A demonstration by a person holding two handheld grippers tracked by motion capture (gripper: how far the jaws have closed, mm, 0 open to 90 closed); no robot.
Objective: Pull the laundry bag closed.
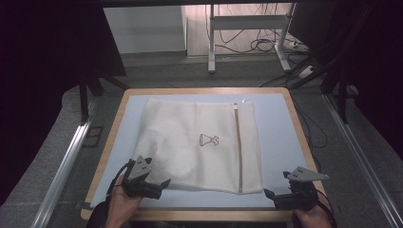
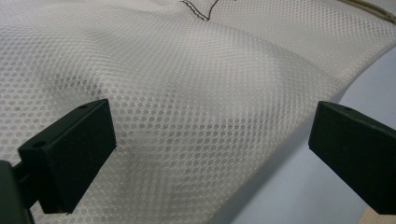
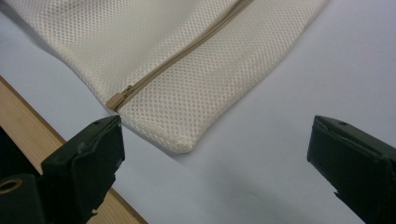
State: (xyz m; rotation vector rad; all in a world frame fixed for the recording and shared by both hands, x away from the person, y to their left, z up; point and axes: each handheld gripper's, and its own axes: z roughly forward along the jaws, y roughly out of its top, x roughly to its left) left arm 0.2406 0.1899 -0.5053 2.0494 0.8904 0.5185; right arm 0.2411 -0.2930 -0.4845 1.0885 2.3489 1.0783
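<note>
A white mesh laundry bag [image 1: 190, 142] lies flat on the light blue mat [image 1: 278, 128]. A beige zipper [image 1: 237, 147] runs down its right side and a small dark logo [image 1: 209, 139] sits mid-bag. My left gripper [image 1: 160, 186] is at the bag's near left corner, open; in the left gripper view its jaws stand wide over the mesh [image 2: 187, 70], not pressing it. My right gripper [image 1: 271, 197] is open just off the near right corner. In the right gripper view the zipper pull [image 3: 115, 101] and the bag's corner [image 3: 184, 143] lie ahead of the jaws.
The mat covers a wooden-edged table [image 1: 204, 214]; its near edge strip [image 3: 18, 116] also appears in the right gripper view. Metal rails [image 1: 66, 161] flank the table. Beyond it are desk legs [image 1: 211, 42] and loose cables [image 1: 259, 45] on the floor.
</note>
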